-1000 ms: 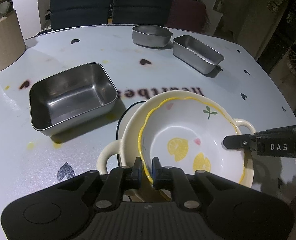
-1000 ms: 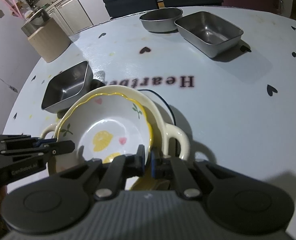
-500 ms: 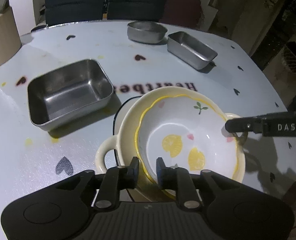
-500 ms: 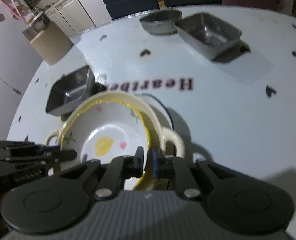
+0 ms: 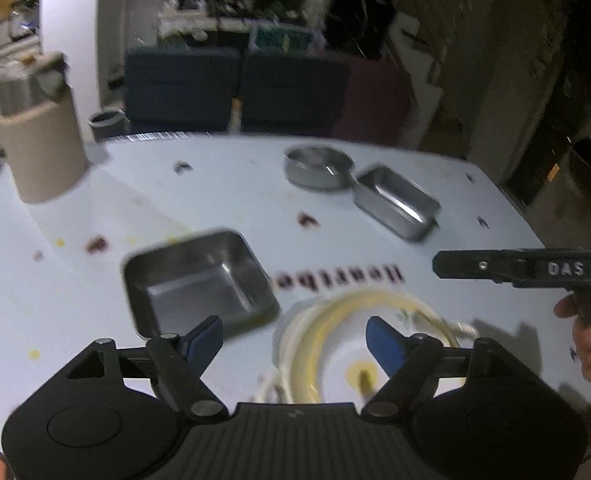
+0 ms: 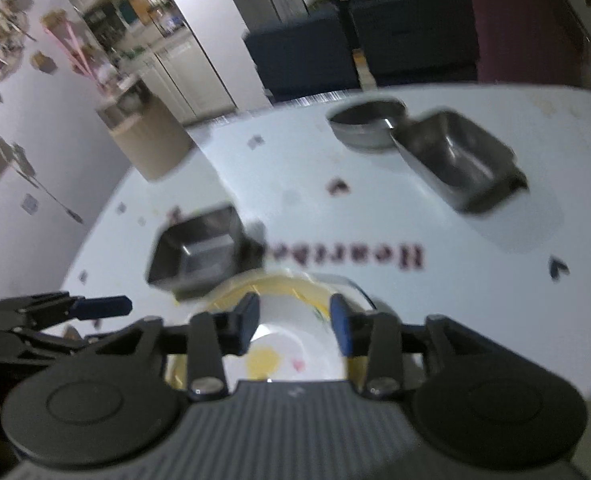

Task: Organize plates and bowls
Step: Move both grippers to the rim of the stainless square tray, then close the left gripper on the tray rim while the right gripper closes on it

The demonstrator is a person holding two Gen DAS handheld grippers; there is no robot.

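A lemon-print bowl with a yellow rim (image 5: 335, 344) (image 6: 279, 336) sits nested in a cream two-handled bowl (image 5: 287, 332) on the white table. My left gripper (image 5: 295, 338) is open, above the bowl's near side, holding nothing. My right gripper (image 6: 293, 320) is open over the bowl's near rim, holding nothing; it also shows in the left wrist view (image 5: 495, 270). A square steel tray (image 5: 199, 284) (image 6: 199, 248) stands just left of the bowls. Both views are blurred.
A round steel bowl (image 5: 317, 168) (image 6: 367, 124) and an oblong steel tray (image 5: 395, 200) (image 6: 455, 156) stand at the far side. A beige cylindrical container (image 5: 39, 144) (image 6: 147, 140) is at the far left. Dark chairs (image 5: 235, 88) line the far edge.
Both grippers have opened and let go of the lemon bowl's rim. Both have lifted and tilted up, so the bowls now sit lower in each view, resting in the cream bowl.
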